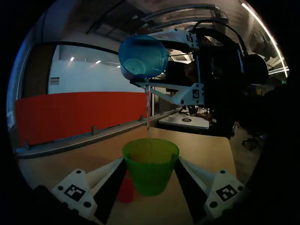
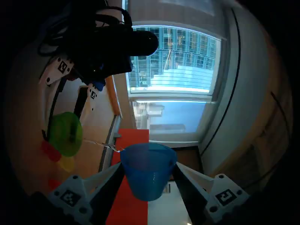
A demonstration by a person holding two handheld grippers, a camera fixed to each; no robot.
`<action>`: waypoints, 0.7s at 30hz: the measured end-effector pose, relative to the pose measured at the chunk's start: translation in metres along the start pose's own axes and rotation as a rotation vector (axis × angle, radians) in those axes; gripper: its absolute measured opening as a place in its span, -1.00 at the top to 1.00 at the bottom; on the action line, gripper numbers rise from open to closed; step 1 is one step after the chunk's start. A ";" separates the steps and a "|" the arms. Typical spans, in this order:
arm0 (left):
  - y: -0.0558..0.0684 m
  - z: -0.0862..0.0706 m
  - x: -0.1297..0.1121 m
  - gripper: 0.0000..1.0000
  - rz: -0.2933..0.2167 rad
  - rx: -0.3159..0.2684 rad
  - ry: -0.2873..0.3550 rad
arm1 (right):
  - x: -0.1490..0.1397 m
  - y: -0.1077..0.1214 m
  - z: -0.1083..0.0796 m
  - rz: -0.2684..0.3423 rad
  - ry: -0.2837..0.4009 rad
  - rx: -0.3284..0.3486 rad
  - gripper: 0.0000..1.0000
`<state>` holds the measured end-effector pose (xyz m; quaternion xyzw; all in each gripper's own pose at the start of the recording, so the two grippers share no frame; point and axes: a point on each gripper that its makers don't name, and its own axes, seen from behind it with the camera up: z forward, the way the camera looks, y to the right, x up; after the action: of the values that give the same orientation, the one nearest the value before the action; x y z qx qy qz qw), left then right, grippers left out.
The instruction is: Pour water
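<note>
**Water runs from blue cup to green**

Nearest the left camera, the left tongs are closed on the green cup, one finger pressed to each side of its wall. The cup stands upright, low over the surface; whether its base touches I cannot tell. A red cup sits just beside it, partly hidden by the left finger.

A thin stream falls into the green cup, landing inside the rim toward the far side. Above it the blue cup is tipped lip-down with its mouth toward the camera. It is clamped at both sides by the right tongs.

To pour well, the lip should sit straight over the middle of the green mouth and the green cup should be held steady. The fall is long, so I judge that a small sideways drift would put water on the surface or the red cup. The tilt wants to be gentle, with a slow roll back to upright as the level rises. How full the green cup is I cannot tell.

The right hand is rolled hard over, so the room lies sideways in its camera. The left hand is level and points forward along the surface. Farther off are an orange panel and a window.
</note>
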<state>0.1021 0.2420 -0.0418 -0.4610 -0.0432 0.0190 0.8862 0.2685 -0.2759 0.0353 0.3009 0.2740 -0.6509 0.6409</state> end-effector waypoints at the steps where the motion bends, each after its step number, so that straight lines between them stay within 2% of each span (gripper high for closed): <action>1: 0.000 0.000 0.000 -0.67 -0.001 0.001 0.000 | 0.001 0.000 0.000 -0.006 -0.001 -0.001 -0.75; 14: -0.004 -0.002 0.001 -0.67 -0.004 0.012 0.003 | 0.010 0.001 0.001 -0.070 -0.004 -0.007 -0.75; 21: -0.004 -0.002 0.003 -0.67 -0.004 0.014 0.007 | 0.010 -0.001 0.002 -0.061 -0.005 0.001 -0.75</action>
<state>0.1050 0.2381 -0.0398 -0.4548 -0.0407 0.0161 0.8895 0.2674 -0.2839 0.0287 0.2910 0.2812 -0.6709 0.6214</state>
